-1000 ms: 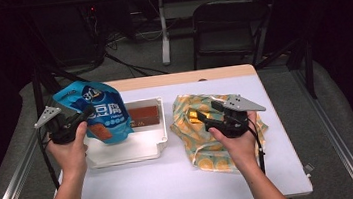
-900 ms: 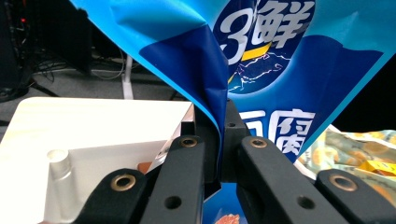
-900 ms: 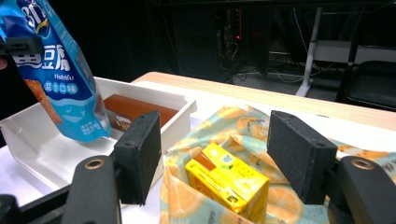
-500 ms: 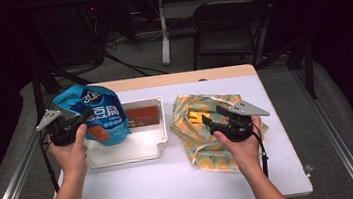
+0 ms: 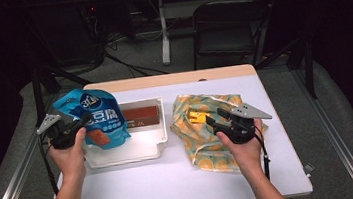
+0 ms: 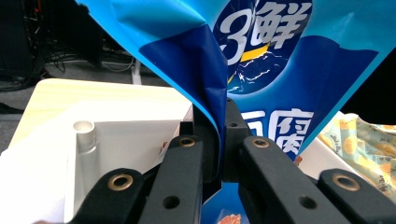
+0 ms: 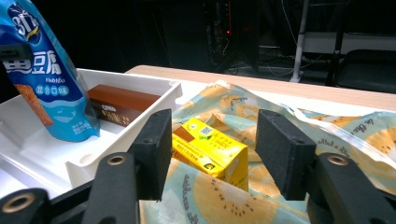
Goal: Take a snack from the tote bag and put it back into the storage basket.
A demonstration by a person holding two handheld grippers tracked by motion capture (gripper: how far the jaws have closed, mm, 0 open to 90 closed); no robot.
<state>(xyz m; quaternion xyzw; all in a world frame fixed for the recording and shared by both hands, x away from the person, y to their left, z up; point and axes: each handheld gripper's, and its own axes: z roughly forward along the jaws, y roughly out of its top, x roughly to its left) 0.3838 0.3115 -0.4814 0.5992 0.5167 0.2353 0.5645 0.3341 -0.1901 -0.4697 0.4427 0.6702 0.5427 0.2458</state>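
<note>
Holding the blue snack bag [image 5: 95, 120] pinched tight in my left gripper [image 5: 73, 131]; jaws are clamped on its folded edge, clear in the left gripper view [image 6: 212, 100]. Bag hangs upright over the left half of the white tray [image 5: 155, 149], its bottom down inside the tray, whether it touches the floor I can't tell. I judge it as nearly placed, not released.

Brown box [image 5: 137, 116] already lies in the tray along its far wall, so that item looks done.

Right gripper [image 5: 218, 119] sits over the orange-print cloth bag [image 5: 205, 151] on the right half of the table [image 5: 184, 184]. Its jaws have just been closing and now stand at a middling gap, one on each side of the yellow carton [image 7: 210, 148], which lies in the cloth bag's mouth. Pads [image 7: 156, 140] aren't pressing on it yet, so no grip.

Status as I read it: one item in, second going in, carton still to grab and carry over to the tray. Anything deeper in the cloth bag is hidden.
</note>
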